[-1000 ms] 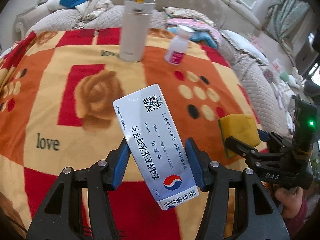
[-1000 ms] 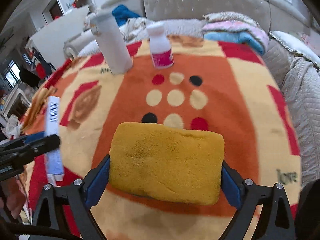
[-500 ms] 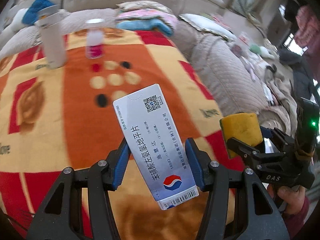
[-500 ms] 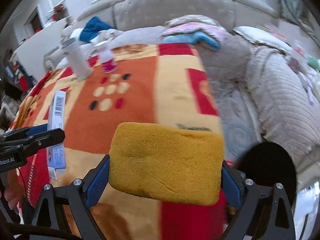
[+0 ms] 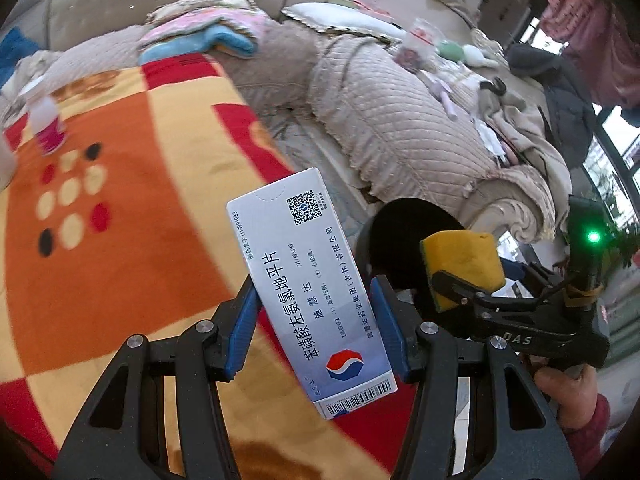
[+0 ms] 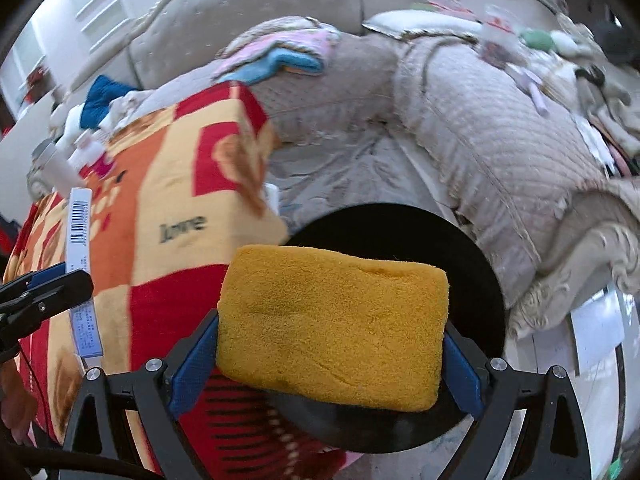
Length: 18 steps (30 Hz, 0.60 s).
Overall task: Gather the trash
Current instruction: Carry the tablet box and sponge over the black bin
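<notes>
My left gripper [image 5: 316, 328] is shut on a white and blue medicine box [image 5: 304, 280], held slanted above the edge of the patterned blanket [image 5: 120, 240]. My right gripper [image 6: 330, 350] is shut on a yellow sponge [image 6: 332, 324], which hangs over the open mouth of a round black bin [image 6: 472, 264]. In the left wrist view the sponge [image 5: 460, 264] and right gripper [image 5: 500, 308] sit to the right, in front of the black bin [image 5: 400, 232]. The medicine box [image 6: 82, 272] shows edge-on at the left of the right wrist view.
A small white bottle with a pink label [image 5: 46, 124] stands far back on the blanket. A beige quilted sofa [image 5: 420, 132] with pillows, towels and clutter curves behind and to the right of the bin. A person's hand [image 5: 568, 396] grips the right tool.
Both grippers have swept to the right off the blanket, each keeping its load. The tall flask and bottle slid to the far left, and the black bin has come under the sponge.
</notes>
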Each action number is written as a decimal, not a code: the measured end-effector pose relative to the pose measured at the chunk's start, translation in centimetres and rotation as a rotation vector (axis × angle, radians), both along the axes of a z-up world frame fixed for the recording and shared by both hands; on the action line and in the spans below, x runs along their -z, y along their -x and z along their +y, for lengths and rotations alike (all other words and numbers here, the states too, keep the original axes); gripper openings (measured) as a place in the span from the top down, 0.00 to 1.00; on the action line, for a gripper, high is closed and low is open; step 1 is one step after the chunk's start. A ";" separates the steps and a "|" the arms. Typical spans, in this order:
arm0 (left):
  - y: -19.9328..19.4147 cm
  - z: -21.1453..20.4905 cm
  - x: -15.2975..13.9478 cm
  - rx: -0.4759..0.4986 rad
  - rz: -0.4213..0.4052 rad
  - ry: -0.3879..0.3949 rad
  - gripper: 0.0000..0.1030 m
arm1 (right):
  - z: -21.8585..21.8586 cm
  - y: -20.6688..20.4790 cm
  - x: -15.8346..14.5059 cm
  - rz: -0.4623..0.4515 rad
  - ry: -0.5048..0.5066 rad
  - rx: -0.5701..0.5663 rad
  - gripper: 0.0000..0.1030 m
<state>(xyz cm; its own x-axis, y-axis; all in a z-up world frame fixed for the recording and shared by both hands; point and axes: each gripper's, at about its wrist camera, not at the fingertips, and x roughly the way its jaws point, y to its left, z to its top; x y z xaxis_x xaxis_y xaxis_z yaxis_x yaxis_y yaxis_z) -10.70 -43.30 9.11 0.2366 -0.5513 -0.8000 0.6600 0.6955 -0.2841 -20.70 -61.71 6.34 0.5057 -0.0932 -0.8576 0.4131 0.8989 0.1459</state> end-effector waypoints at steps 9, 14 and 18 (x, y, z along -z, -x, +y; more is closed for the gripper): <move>0.4 -5.1 1.9 0.055 0.031 -0.009 0.48 | -4.1 1.5 2.2 0.009 -0.061 0.085 0.05; 0.7 -7.0 2.6 0.074 0.046 0.013 0.48 | -5.8 2.3 2.4 -0.019 -0.102 0.144 0.03; 0.7 -8.2 3.1 0.087 0.098 0.054 0.47 | -6.5 2.8 2.4 -0.054 -0.149 0.166 0.01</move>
